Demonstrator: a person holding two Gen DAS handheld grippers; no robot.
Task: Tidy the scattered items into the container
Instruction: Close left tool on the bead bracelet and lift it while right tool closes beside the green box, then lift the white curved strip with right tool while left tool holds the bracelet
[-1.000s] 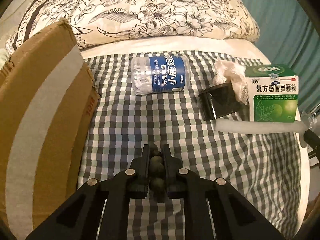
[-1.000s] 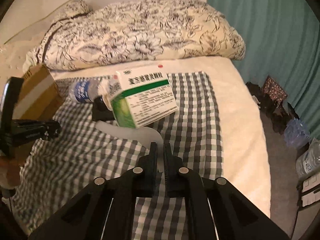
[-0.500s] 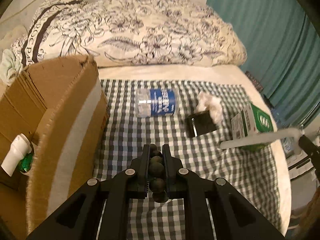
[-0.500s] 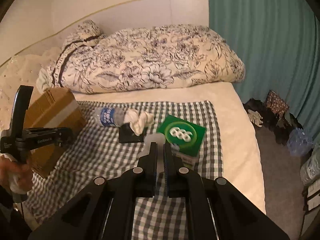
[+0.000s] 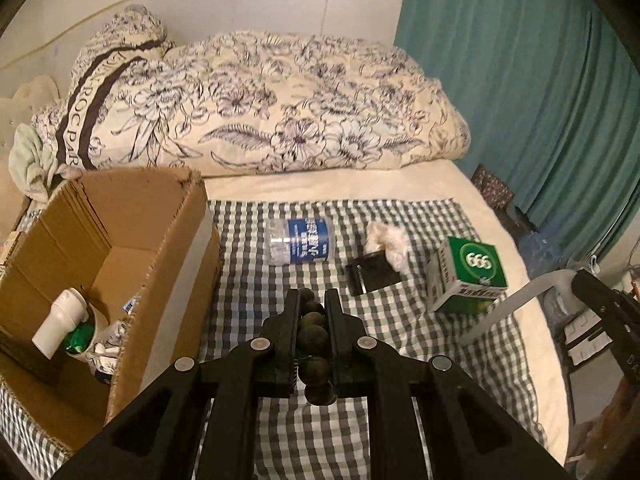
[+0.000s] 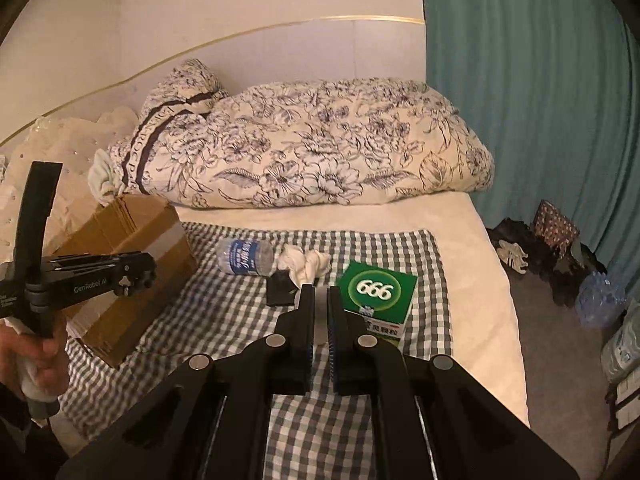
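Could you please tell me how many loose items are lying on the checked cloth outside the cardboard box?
3: a bottle nearest the box, a black case with a white rag in the middle, a green carton farthest. The tools may hide more.

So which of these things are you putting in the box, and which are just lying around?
For the tidying:
- cardboard box
- bead string in the left tool
- white curved strip in the right tool
- clear tub with blue label
- black tissue holder
- green medicine box

Just lying about:
- flowered duvet
- checked cloth
- teal curtain
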